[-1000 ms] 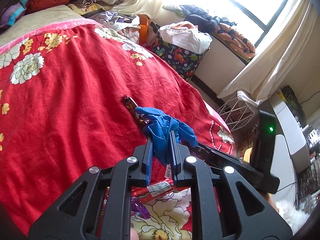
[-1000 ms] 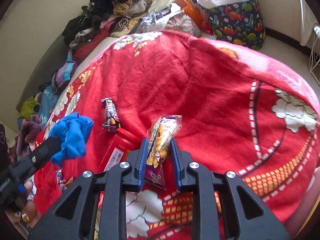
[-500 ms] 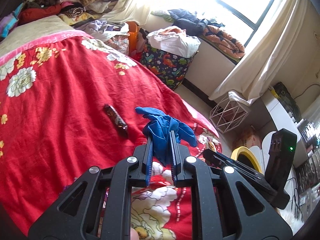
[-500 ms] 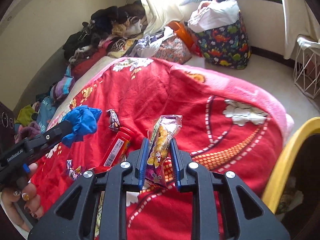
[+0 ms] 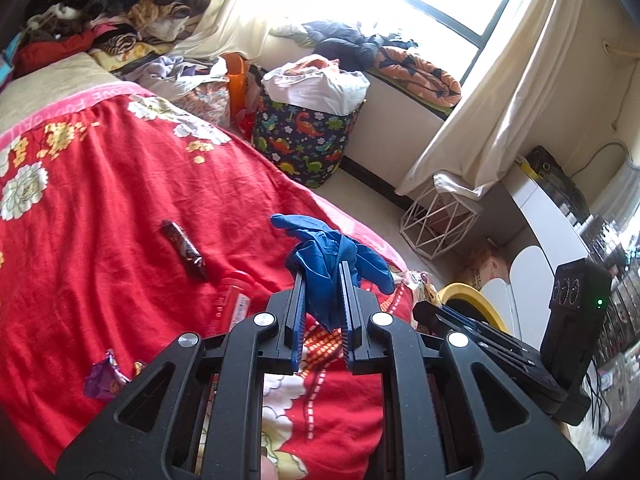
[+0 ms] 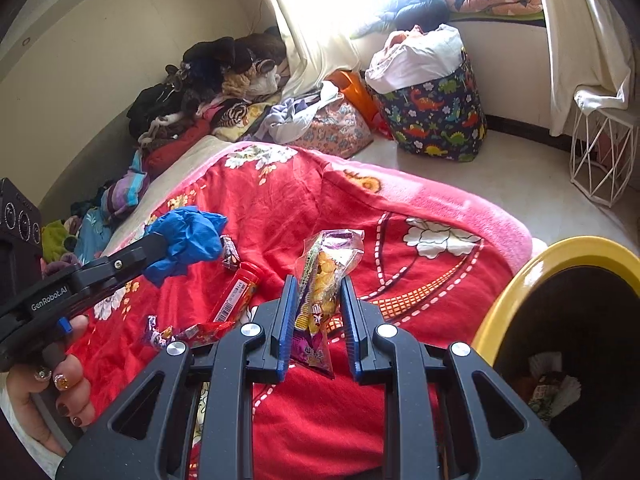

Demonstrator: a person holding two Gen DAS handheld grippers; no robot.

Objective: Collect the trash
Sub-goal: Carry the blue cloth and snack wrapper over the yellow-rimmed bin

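My left gripper (image 5: 323, 270) is shut on a crumpled blue glove (image 5: 334, 254) and holds it above the red blanket (image 5: 100, 220). My right gripper (image 6: 318, 282) is shut on a clear snack packet (image 6: 326, 272) with yellow pieces inside. The yellow-rimmed bin (image 6: 560, 256) stands at the right of the right wrist view, dark inside with some trash (image 6: 550, 386) at the bottom. On the blanket lie a dark candy bar (image 5: 185, 249), a red tube (image 6: 236, 294) and a purple wrapper (image 5: 105, 376). In the right wrist view the left gripper (image 6: 154, 250) with the blue glove (image 6: 188, 238) hangs at the left.
A dinosaur-print basket (image 5: 304, 136) full of laundry stands on the floor beyond the bed. A white wire stand (image 5: 438, 220) sits by the curtain. Clothes pile up (image 6: 216, 80) along the wall at the head of the bed. A person's hand (image 6: 48, 392) grips the left tool.
Both grippers rose and pulled back from the bed toward its foot, each keeping its item. The yellow bin came into the right wrist view; the candy bar and red tube lie farther away.
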